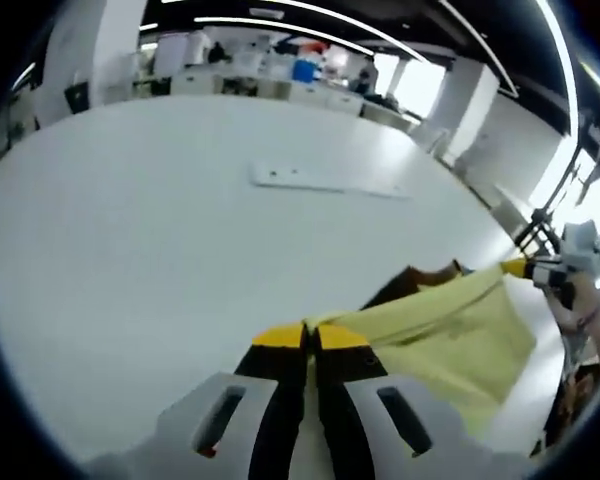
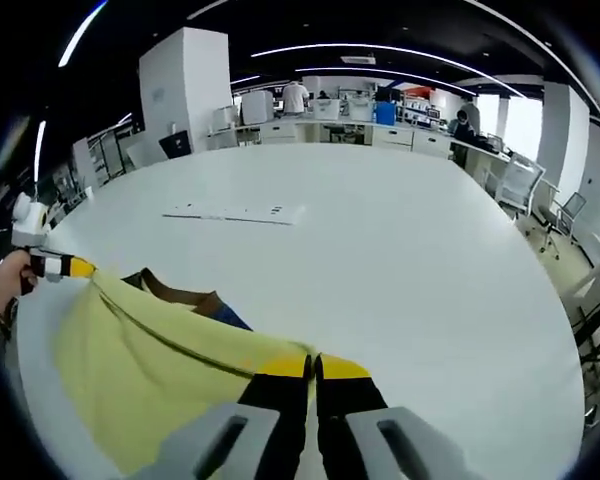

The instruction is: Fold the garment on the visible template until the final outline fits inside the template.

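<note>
While fingers pinch yellow garment (image 2: pixel 150 350), table (image 2: pixel 400 260) beneath.

Garment (image 1: pixel 450 330) stretched between left claw (image 1: pixel 311 336) and right claw (image 2: pixel 313 366), above table (image 2: pixel 400 260); flat sheet (image 2: pixel 235 212) on table beyond.

Broad white smooth-topped table (image 1: pixel 160 230); flat white rectangular sheet (image 1: pixel 325 181), possibly the template, lies on it; brown cloth (image 2: pixel 180 293) rests near edge

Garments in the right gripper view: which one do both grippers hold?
The yellow garment. The right gripper pinches one end and the left gripper the other, stretching it taut; the brown garment lies untouched beneath it.
</note>
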Action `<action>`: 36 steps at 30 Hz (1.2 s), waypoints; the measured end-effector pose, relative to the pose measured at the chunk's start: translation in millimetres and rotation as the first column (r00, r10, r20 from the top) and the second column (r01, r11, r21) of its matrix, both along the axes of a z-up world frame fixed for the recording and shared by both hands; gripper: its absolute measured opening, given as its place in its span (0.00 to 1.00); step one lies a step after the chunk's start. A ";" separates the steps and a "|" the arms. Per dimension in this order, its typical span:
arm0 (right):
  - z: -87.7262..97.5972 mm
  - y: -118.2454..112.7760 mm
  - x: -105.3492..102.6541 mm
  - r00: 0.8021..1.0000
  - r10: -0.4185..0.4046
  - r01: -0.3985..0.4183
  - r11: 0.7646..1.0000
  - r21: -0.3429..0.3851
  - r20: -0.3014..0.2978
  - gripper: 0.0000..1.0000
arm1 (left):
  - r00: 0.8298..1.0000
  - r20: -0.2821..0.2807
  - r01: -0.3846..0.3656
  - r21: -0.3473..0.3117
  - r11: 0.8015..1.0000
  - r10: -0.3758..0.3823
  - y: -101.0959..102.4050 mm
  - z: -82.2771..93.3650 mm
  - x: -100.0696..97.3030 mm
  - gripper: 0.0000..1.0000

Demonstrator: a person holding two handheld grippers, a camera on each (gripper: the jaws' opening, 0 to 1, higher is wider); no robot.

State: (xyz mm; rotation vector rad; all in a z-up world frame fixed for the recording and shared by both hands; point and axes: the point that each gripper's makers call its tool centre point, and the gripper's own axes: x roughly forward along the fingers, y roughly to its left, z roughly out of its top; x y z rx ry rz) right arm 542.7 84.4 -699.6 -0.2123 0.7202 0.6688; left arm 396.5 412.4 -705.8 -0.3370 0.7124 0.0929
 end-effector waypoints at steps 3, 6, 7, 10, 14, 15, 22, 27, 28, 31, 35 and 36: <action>-5.8 0.3 0.7 1.000 0.004 -0.004 1.000 -0.005 -0.013 0.00 | 1.000 0.004 -0.018 -0.021 1.000 0.018 0.0 -2.3 -0.4 0.00; -10.9 0.2 0.6 1.000 0.008 -0.009 1.000 -0.013 -0.020 0.00 | 1.000 0.001 -0.009 -0.016 1.000 0.009 -0.7 -4.1 -0.4 0.00; -12.0 0.3 0.6 1.000 0.011 -0.011 1.000 -0.017 -0.021 0.00 | 1.000 0.000 -0.007 -0.015 1.000 0.007 -0.9 -4.8 -0.3 0.00; -13.8 -0.2 1.6 1.000 0.010 -0.011 1.000 -0.022 -0.021 0.00 | 1.000 -0.006 0.004 0.000 1.000 -0.004 -1.4 -7.6 -0.2 0.00; -18.2 -0.3 2.0 0.999 0.034 -0.034 0.998 -0.049 -0.016 0.00 | 1.000 -0.005 0.001 -0.006 1.000 -0.001 -0.6 -9.7 -0.1 0.00; -18.8 -0.7 2.4 0.999 0.037 -0.038 0.998 -0.051 -0.016 0.00 | 1.000 -0.006 0.000 -0.009 1.000 0.000 -0.5 -10.1 -0.1 0.00; -17.9 3.1 3.4 0.999 0.022 -0.022 1.000 -0.007 -0.035 0.00 | 0.998 0.024 0.062 0.034 0.997 -0.063 -4.3 -7.6 2.3 0.02; -10.8 5.2 0.4 0.996 0.087 -0.087 0.996 -0.021 -0.004 0.13 | 0.984 0.064 0.157 0.135 0.978 -0.167 -3.2 5.5 1.7 0.19; -10.5 4.4 -0.7 0.995 0.104 -0.103 0.994 -0.036 0.003 0.15 | 0.979 0.059 0.185 0.157 0.970 -0.196 -4.0 7.0 0.1 0.21; -6.3 5.3 -9.1 0.985 0.174 -0.173 0.984 -0.042 0.007 0.20 | 0.939 0.018 0.320 0.308 0.896 -0.342 -2.7 9.5 -5.0 0.29; 0.3 -0.2 -13.3 0.962 0.269 -0.263 0.959 -0.107 0.045 0.26 | 0.917 0.028 0.366 0.342 0.865 -0.399 -1.5 9.6 -6.4 0.32; 1.8 -0.8 -13.4 0.950 0.306 -0.296 0.946 -0.134 0.064 0.27 | 0.922 -0.021 0.363 0.388 0.847 -0.386 7.1 6.3 -8.9 0.33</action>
